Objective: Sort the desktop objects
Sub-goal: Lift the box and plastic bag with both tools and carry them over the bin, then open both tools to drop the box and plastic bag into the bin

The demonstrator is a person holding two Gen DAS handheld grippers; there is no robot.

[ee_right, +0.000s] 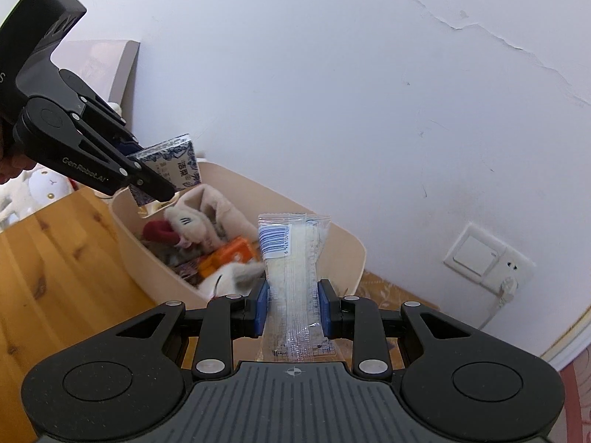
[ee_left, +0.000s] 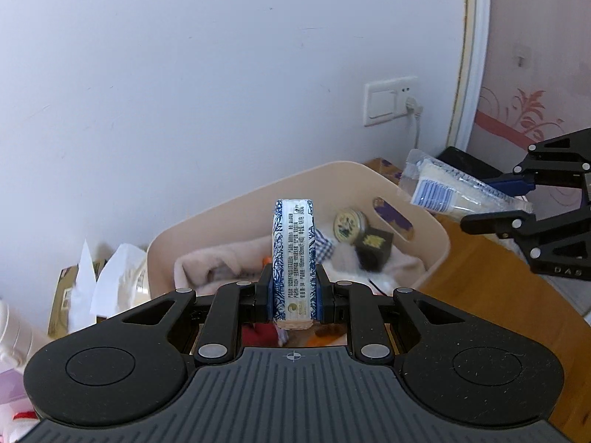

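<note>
A white wall (ee_left: 221, 74) fills the background beyond the tongs, its plaster cracked (ee_right: 461, 26) in the right wrist view. A wall switch and socket (ee_left: 392, 104), a white plug and cable (ee_left: 415, 118) in it, sits right of the left tongs. Pink floral wallpaper (ee_left: 528, 107) lies farther right past a white door frame (ee_left: 474, 55).

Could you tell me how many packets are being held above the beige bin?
2. The blue-patterned tissue packet sits in the left gripper; the clear-wrapped packet sits in the right gripper. The bin may hide others.
</note>
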